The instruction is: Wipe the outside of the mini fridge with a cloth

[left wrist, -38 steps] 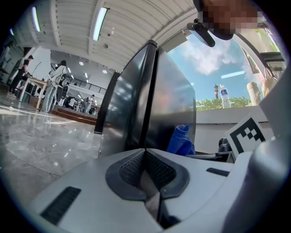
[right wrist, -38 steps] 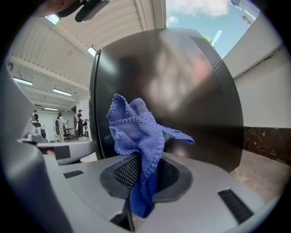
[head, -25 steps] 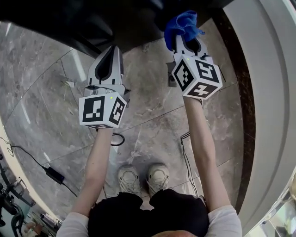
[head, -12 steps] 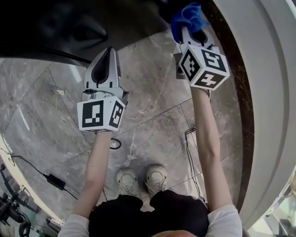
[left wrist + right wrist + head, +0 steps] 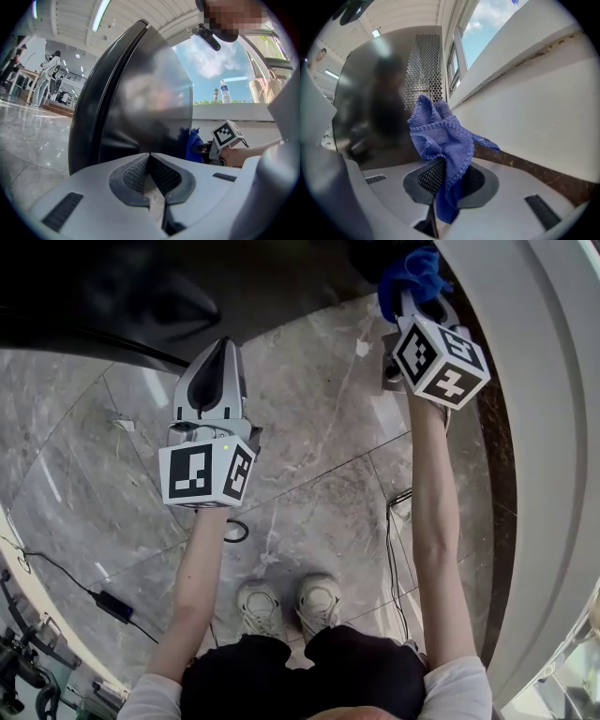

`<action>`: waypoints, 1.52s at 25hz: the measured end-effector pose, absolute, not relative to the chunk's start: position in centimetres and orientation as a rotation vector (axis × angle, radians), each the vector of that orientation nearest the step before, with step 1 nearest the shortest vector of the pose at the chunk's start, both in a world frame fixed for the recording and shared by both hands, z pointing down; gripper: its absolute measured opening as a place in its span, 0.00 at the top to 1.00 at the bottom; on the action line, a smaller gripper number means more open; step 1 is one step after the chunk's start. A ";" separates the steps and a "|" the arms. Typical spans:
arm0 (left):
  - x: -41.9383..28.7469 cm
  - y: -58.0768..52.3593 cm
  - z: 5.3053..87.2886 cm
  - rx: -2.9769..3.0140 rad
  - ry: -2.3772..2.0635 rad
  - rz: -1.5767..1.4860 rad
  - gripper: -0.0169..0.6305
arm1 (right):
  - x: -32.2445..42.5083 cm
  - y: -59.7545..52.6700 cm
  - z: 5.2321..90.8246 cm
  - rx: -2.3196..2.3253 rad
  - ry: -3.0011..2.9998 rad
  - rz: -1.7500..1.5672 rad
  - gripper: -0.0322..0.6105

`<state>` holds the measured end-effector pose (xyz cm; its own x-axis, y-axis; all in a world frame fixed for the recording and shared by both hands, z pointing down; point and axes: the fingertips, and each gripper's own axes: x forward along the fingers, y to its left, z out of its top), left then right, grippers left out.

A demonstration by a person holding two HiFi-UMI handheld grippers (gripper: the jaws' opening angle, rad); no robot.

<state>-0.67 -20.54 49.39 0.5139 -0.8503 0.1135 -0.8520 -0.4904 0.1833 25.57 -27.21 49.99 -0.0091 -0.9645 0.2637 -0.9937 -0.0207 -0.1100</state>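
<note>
Left gripper (image 5: 217,351) at 11 o'clock, jaws pressed together on nothing, idle short of the mini fridge (image 5: 103,296). Right gripper (image 5: 412,298) had swung from 12 toward 1 o'clock within the last second, jaws clamped on the blue cloth (image 5: 411,270). Cloth sat beside the fridge's wall-side face, contact unclear. A wipe there seemed next.

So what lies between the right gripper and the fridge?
The blue cloth, clamped in the right gripper, stands before the mini fridge, as the right gripper view shows.
</note>
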 end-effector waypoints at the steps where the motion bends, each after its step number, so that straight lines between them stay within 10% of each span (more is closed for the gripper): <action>1: -0.8 -20.5 49.3 2.540 -1.453 0.011 0.97 | 25.7 -27.3 50.0 2.132 -2.111 0.408 0.82; 15: -4.0 -19.8 47.5 2.512 -1.556 -0.036 0.97 | 26.9 -25.4 49.4 2.232 -2.005 0.410 0.82; 38: -17.2 -16.3 47.5 2.316 -1.918 -0.014 0.97 | -8.4 -18.6 55.2 1.457 -2.527 0.496 0.82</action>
